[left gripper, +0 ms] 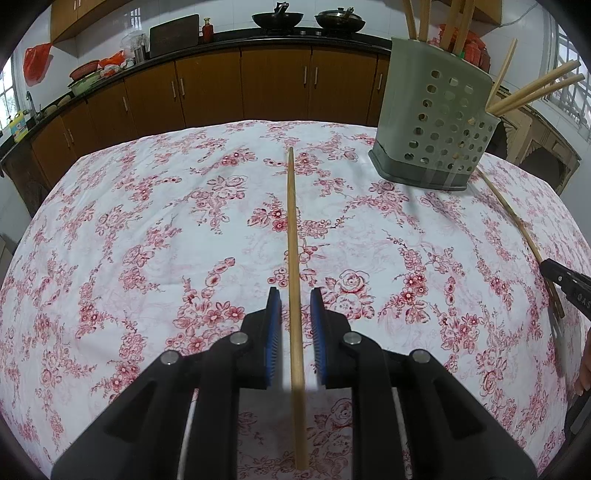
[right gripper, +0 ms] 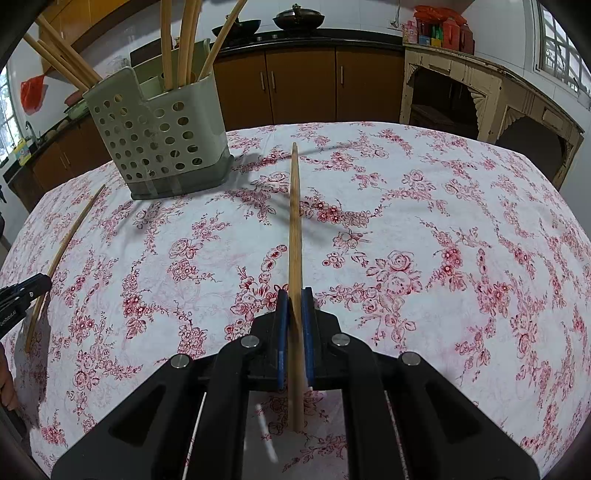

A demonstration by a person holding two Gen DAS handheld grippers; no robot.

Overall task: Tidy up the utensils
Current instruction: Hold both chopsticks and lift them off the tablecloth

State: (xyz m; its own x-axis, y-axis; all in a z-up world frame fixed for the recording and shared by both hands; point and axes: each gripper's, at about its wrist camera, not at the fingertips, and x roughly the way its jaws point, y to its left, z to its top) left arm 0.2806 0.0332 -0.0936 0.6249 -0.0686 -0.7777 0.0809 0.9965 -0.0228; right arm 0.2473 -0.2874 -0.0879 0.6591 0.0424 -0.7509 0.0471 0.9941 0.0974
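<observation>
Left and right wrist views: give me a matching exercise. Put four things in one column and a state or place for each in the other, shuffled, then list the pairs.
Things:
1. left hand-held gripper
2. right hand-held gripper
3. green utensil holder
4. two woks

States or places:
A. on the back counter
B. shut on the right chopstick
C. standing on the floral tablecloth, stored chopsticks sticking out
D. jaws apart, the left chopstick between them with a gap on each side

Pairs: 1-D, 2-B, 3-C, 4-A
</observation>
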